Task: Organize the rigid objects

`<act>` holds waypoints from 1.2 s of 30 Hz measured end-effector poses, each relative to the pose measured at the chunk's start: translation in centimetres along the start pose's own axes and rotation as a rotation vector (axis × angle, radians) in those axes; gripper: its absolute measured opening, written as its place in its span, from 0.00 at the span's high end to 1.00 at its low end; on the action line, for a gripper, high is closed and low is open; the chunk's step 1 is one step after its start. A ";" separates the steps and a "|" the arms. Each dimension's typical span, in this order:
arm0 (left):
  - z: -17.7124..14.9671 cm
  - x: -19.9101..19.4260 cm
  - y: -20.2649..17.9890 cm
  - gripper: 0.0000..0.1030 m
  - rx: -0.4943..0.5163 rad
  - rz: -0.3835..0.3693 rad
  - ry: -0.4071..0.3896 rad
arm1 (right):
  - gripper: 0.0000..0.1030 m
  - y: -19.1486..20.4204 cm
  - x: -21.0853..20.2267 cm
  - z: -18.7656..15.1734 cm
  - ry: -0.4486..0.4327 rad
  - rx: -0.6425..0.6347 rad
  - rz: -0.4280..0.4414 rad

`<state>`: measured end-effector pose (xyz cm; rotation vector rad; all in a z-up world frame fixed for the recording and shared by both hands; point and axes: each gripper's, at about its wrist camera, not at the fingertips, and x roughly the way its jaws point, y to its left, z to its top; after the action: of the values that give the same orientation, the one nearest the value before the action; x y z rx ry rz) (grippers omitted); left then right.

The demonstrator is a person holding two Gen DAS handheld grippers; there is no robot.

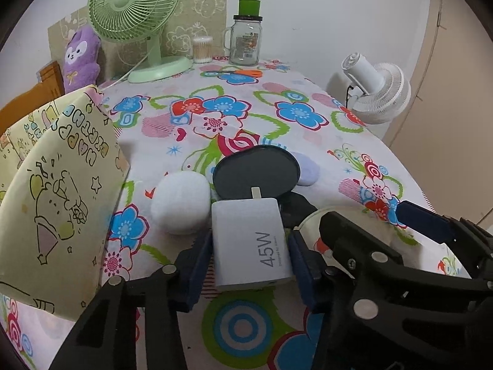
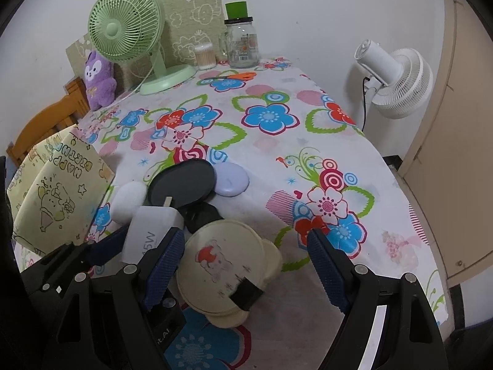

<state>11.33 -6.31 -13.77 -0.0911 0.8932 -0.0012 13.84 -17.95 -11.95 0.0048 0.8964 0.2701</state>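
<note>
A white 45W charger (image 1: pixel 251 240) lies on the flowered tablecloth (image 1: pixel 246 114) between the blue pads of my left gripper (image 1: pixel 249 260); the pads stand close beside it, contact unclear. Behind it lie a white pebble-shaped case (image 1: pixel 181 202), a dark oval lid (image 1: pixel 255 174) and a lilac case (image 1: pixel 308 169). My right gripper (image 2: pixel 246 265) is open, its fingers on either side of a cream bear-shaped box (image 2: pixel 228 262) with a black clip. The charger (image 2: pixel 151 231) and the left gripper show at left in the right wrist view.
A yellow gift bag (image 1: pixel 52 194) stands at the left edge. At the back are a green desk fan (image 1: pixel 135 21), a cotton swab tub (image 1: pixel 202 50), a glass jar (image 1: pixel 245 41), orange scissors (image 1: pixel 237 72) and a purple plush (image 1: pixel 80 58). A white floor fan (image 1: pixel 379 91) stands off the right side.
</note>
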 end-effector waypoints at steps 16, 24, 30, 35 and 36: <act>-2.3 -2.1 1.6 0.51 0.030 0.021 0.006 | 0.18 1.8 -0.2 -1.7 0.024 -0.013 0.006; -2.9 -1.9 1.5 0.51 0.056 0.052 -0.007 | 0.18 2.0 0.7 -2.3 0.048 0.003 -0.030; -2.6 -1.2 1.7 0.51 0.045 0.048 0.008 | 0.18 2.1 1.3 -2.0 0.052 -0.008 -0.057; -2.8 -1.2 1.6 0.51 0.052 0.045 -0.005 | 0.17 1.8 1.9 -2.0 0.066 0.015 -0.045; -2.9 -1.2 1.6 0.51 0.056 0.044 -0.008 | 0.17 1.9 2.0 -2.0 0.068 0.014 -0.046</act>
<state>8.26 -4.87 -14.75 -0.0192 0.8867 0.0146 13.07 -15.90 -14.51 -0.0119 0.9651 0.2226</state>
